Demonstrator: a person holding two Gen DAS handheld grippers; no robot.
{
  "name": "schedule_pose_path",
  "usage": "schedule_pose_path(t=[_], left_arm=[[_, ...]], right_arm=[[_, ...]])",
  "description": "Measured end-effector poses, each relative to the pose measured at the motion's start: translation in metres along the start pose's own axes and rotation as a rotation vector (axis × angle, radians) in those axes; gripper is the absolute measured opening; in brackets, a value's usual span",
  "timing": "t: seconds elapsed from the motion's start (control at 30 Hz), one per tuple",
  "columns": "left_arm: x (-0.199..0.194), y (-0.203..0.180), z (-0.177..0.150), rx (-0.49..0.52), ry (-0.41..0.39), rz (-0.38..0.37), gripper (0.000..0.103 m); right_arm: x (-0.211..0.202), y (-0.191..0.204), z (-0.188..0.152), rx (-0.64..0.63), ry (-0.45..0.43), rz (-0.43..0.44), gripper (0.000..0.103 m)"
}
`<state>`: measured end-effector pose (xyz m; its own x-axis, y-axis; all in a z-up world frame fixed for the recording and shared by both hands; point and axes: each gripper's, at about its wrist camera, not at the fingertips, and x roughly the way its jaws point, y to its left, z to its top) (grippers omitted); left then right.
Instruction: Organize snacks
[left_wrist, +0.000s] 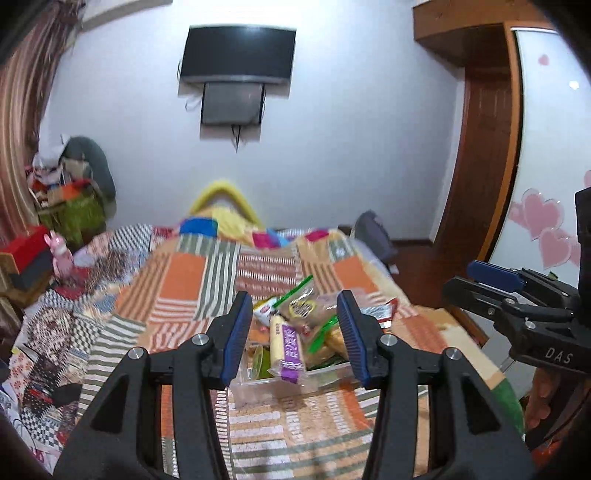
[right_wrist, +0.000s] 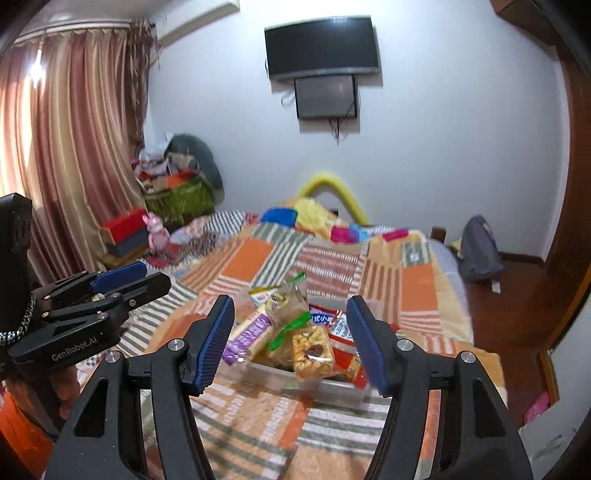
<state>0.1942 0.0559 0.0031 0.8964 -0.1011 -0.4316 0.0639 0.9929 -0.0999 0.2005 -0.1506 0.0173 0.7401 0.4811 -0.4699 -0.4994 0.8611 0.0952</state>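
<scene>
Both claws hang released and empty, left claw (left_wrist: 293, 332) and right claw (right_wrist: 291, 338), above a clear tub (right_wrist: 325, 387) low in the frame on the patchwork bedspread (right_wrist: 258, 266), heaped with snack packets (right_wrist: 312, 350), and only the right view catches the curtains (right_wrist: 70, 129).

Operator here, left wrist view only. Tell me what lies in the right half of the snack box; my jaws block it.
Observer: A caramel-coloured nut bar in clear wrap leans on the front wall of the clear box.
Operator: Report anything behind it.
Observer: Red and white wrappers fill the right side.
Operator: Check my right gripper.
Observer: The right gripper is empty, jaws apart, above the quilt and short of the box.
</scene>
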Motion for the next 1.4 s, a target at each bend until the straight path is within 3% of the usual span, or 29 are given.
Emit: schedule_pose_path(t=[0.2,0.3,0.37,0.5,0.63,1.4], left_arm=[[-0.062,-0.018,0.0,0.013,-0.096,-0.001,0.066],[-0.084,-0.024,-0.004,0.03,-0.129,0.01,0.081],[-0.094,-0.028,-0.007,0.039,-0.15,0.013,0.088],[-0.107,-0.031,-0.015,0.046,-0.168,0.029,0.1],[-0.112,-0.031,-0.022,0.039,-0.168,0.027,0.102],[-0.111,-0.032,-0.034,0.031,-0.154,0.036,0.103]], right_arm=[[-0.06,0.017,-0.003,-0.009,-0.111,-0.018,0.067],[-0.076,0.025,-0.008,-0.017,-0.148,-0.023,0.075],[-0.084,0.029,-0.011,-0.016,-0.17,-0.029,0.086],[-0.086,0.033,-0.015,-0.021,-0.188,-0.052,0.093],[-0.085,0.034,-0.021,-0.011,-0.201,-0.078,0.103],[-0.095,0.033,-0.038,-0.003,-0.182,-0.084,0.103]])
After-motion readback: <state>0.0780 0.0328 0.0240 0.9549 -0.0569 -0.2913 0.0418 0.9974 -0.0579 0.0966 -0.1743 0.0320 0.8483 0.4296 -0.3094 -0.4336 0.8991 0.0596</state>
